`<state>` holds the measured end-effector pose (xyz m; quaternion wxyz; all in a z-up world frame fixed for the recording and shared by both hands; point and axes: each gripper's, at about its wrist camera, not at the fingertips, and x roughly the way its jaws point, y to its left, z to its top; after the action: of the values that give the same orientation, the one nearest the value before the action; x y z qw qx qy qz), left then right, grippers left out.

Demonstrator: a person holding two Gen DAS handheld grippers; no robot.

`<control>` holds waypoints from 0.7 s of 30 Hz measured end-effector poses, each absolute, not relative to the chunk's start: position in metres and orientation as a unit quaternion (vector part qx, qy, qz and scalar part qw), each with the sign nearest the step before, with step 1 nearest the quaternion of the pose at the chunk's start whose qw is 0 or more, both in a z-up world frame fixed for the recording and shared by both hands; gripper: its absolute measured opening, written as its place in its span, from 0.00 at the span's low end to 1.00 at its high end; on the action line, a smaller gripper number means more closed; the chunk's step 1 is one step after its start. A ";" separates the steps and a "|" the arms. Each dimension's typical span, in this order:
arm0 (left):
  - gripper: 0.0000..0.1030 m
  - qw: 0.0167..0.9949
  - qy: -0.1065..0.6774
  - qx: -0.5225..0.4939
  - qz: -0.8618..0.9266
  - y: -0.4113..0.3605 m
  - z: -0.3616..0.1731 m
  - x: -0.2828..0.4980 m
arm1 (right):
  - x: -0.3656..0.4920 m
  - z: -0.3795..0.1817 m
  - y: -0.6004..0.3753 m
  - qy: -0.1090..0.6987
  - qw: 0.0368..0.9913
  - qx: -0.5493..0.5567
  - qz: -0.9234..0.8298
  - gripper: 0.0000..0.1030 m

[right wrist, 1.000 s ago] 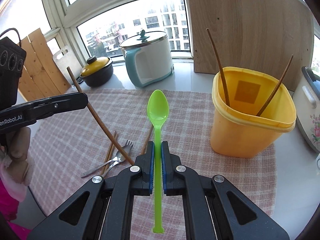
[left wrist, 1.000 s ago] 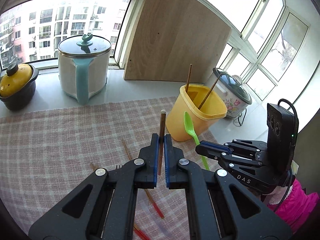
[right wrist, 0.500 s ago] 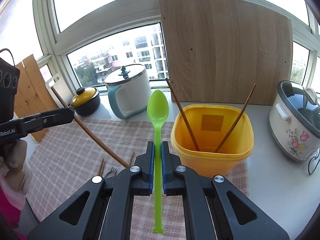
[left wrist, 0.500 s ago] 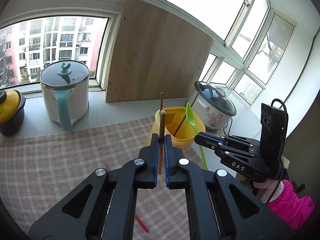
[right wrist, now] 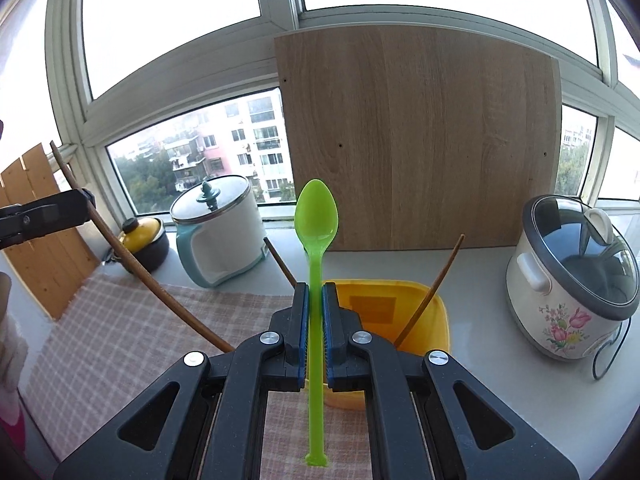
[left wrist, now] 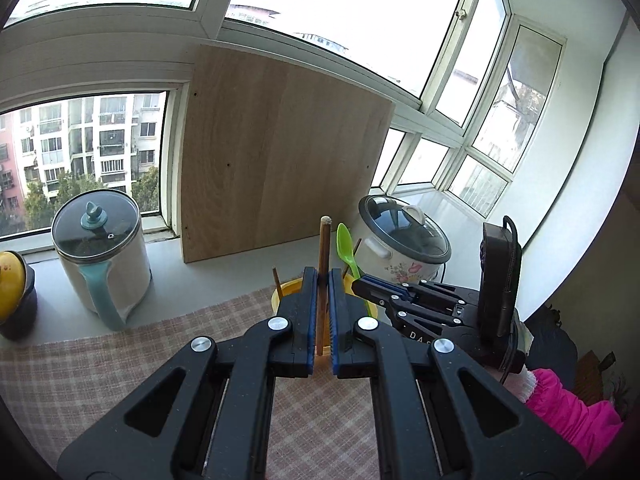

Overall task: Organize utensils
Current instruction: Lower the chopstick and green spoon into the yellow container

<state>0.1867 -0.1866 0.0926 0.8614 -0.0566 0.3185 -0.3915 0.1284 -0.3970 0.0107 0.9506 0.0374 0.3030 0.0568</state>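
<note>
Counting the pieces: one green plastic spoon (right wrist: 316, 216), one long wooden chopstick (left wrist: 323, 264) in a grip, and two more chopsticks (right wrist: 430, 294) leaning inside one yellow plastic tub (right wrist: 424, 320). The left gripper (left wrist: 323, 280) is clamped on the round-tipped chopstick, upright above the tub; the right gripper (right wrist: 315, 292) is pinched on the spoon's thin handle, bowl up. Both black grippers hide most of the tub's mouth. It stands on a checked woven cloth (right wrist: 120, 320) over the pale worktop (right wrist: 480, 280).
</note>
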 end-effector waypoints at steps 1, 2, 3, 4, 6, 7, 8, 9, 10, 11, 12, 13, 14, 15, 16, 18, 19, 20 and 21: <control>0.03 0.862 0.317 -0.056 -0.393 -0.190 0.094 0.188 | 0.131 0.012 -0.399 0.301 0.951 0.036 0.054 0.05; 0.03 0.862 0.315 -0.054 -0.392 -0.193 0.095 0.189 | 0.133 0.013 -0.401 0.298 0.952 0.035 0.052 0.05; 0.03 0.864 0.313 -0.050 -0.390 -0.197 0.096 0.191 | 0.135 0.013 -0.402 0.295 0.954 0.034 0.049 0.05; 0.03 0.866 0.313 -0.048 -0.386 -0.200 0.096 0.193 | 0.138 0.013 -0.404 0.292 0.955 0.034 0.046 0.05; 0.03 0.865 0.317 -0.048 -0.385 -0.205 0.094 0.199 | 0.142 0.014 -0.409 0.285 0.957 0.039 0.041 0.05; 0.03 0.866 0.319 -0.047 -0.383 -0.208 0.093 0.202 | 0.144 0.013 -0.412 0.280 0.958 0.042 0.039 0.05; 0.03 0.866 0.321 -0.048 -0.381 -0.210 0.091 0.205 | 0.146 0.013 -0.414 0.277 0.959 0.042 0.034 0.05; 0.03 0.865 0.324 -0.048 -0.380 -0.212 0.089 0.208 | 0.148 0.012 -0.416 0.274 0.960 0.042 0.029 0.05; 0.03 0.865 0.327 -0.050 -0.378 -0.213 0.087 0.211 | 0.150 0.011 -0.418 0.271 0.961 0.043 0.026 0.05; 0.03 0.865 0.329 -0.050 -0.377 -0.215 0.085 0.213 | 0.152 0.010 -0.420 0.269 0.962 0.044 0.023 0.05; 0.03 0.865 0.331 -0.049 -0.374 -0.217 0.083 0.216 | 0.154 0.009 -0.422 0.266 0.963 0.044 0.018 0.05; 0.03 0.865 0.334 -0.051 -0.372 -0.218 0.081 0.219 | 0.156 0.008 -0.424 0.263 0.964 0.044 0.015 0.05; 0.03 0.865 0.335 -0.052 -0.371 -0.219 0.080 0.222 | 0.158 0.007 -0.425 0.261 0.964 0.044 0.011 0.05; 0.03 0.865 0.337 -0.052 -0.368 -0.220 0.078 0.224 | 0.161 0.005 -0.427 0.259 0.965 0.044 0.008 0.05; 0.03 0.865 0.339 -0.052 -0.367 -0.221 0.076 0.226 | 0.163 0.004 -0.428 0.256 0.966 0.043 0.004 0.05; 0.03 0.864 0.344 -0.052 -0.365 -0.223 0.071 0.229 | 0.168 -0.001 -0.431 0.256 0.966 0.042 0.000 0.05; 0.03 0.863 0.347 -0.051 -0.364 -0.224 0.068 0.230 | 0.171 -0.004 -0.433 0.257 0.965 0.043 -0.001 0.05; 0.03 0.862 0.350 -0.050 -0.364 -0.225 0.065 0.231 | 0.173 -0.007 -0.434 0.258 0.965 0.044 -0.001 0.05; 0.03 0.861 0.353 -0.049 -0.363 -0.227 0.062 0.232 | 0.175 -0.011 -0.435 0.260 0.965 0.043 -0.002 0.05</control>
<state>0.2316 -0.2269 0.0623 0.8606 -0.0488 0.3535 -0.3634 0.1753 -0.4351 -0.0109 0.9646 0.0429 0.2602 -0.0024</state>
